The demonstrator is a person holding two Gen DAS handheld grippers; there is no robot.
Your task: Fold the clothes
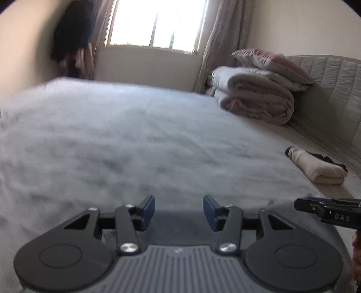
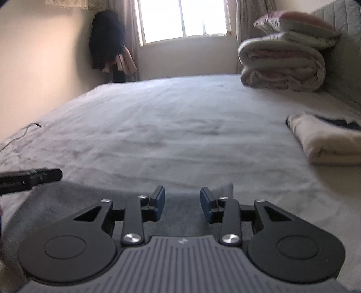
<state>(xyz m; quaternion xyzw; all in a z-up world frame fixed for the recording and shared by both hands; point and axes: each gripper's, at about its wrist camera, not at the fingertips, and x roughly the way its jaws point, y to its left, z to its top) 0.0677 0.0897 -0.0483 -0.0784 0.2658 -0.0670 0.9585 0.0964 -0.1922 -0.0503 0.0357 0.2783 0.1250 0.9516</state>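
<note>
My left hand-held gripper point(image 1: 179, 210) stands partly open with nothing between its blue pads point(image 1: 149, 210), hanging just above a grey garment point(image 1: 180, 227) that lies flat on the near edge of the bed point(image 1: 112, 139). My right hand-held gripper point(image 2: 182, 204) is likewise partly open and grips nothing, over the same grey cloth, whose far corner pokes up just past its right finger. Each tool shows at the side of the other's view, close beside it. Further out, to the right, a folded cream garment point(image 2: 327, 144) sits on the sheet with something dark behind it. A stacked quilt point(image 2: 282, 65) and pillow point(image 2: 297, 22) rest by the headboard point(image 1: 334, 94), below the window point(image 2: 182, 18)
</note>
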